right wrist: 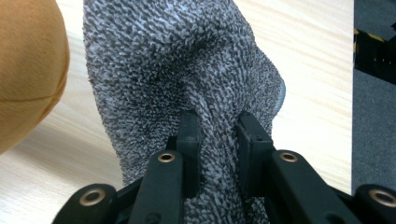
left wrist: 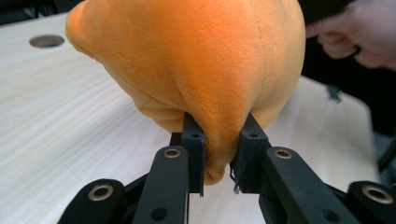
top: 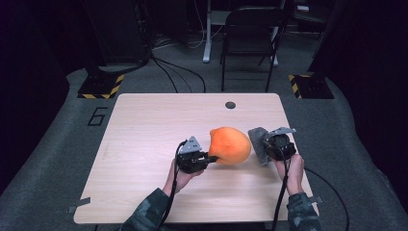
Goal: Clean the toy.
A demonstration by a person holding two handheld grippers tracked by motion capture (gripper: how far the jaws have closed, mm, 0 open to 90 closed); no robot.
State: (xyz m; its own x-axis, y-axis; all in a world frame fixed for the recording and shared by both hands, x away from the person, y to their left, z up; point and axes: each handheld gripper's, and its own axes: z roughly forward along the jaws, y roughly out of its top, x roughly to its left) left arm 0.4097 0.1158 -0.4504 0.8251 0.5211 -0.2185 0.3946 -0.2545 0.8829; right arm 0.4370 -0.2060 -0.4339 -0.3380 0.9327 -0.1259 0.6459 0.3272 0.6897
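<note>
An orange plush toy (top: 231,145) sits at the middle of the wooden table (top: 144,144). My left gripper (top: 211,157) is shut on a fold of it at its left side; in the left gripper view the jaws pinch the plush (left wrist: 196,70) at my left gripper (left wrist: 223,156). Just right of the plush, a grey knitted cloth (top: 258,140) is held up by my right gripper (top: 267,144). In the right gripper view the jaws of my right gripper (right wrist: 218,140) pinch a ridge of the grey cloth (right wrist: 187,60), with the orange plush (right wrist: 28,65) at the left.
A round cable hole (top: 230,105) lies near the table's far edge. A black folding chair (top: 250,38) stands behind the table. Cables (top: 173,72) run across the grey floor. The table's right edge (top: 293,144) is close to my right gripper.
</note>
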